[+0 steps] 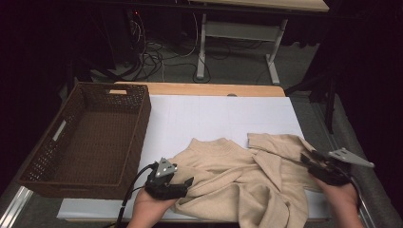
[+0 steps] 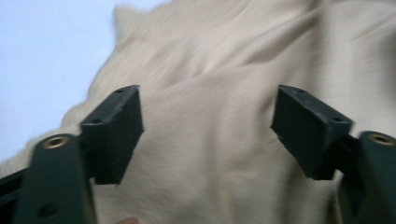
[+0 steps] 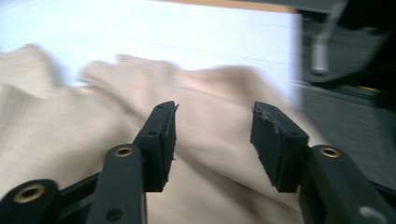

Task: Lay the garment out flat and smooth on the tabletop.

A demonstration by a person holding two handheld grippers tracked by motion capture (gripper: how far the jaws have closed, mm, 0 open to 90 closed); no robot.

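Your table (image 1: 266,90) carries a white sheet (image 1: 223,118) over most of its wooden top. On its left side stands a brown wicker basket (image 1: 138,137), well apart from your right hand. A beige sweater (image 1: 237,175) lies crumpled on the near half of the sheet, collar toward the middle, one sleeve folded across the body and reaching to the right edge.

Your left gripper (image 1: 187,183) sits at the sweater's left hem; in the left gripper view (image 2: 205,130) its jaws stand wide apart above the knit, pressing on nothing. Your right gripper (image 1: 308,160) is at the sleeve end on the right; in the right gripper view (image 3: 212,140) its jaws are parted too, with cloth below them but none pinched.
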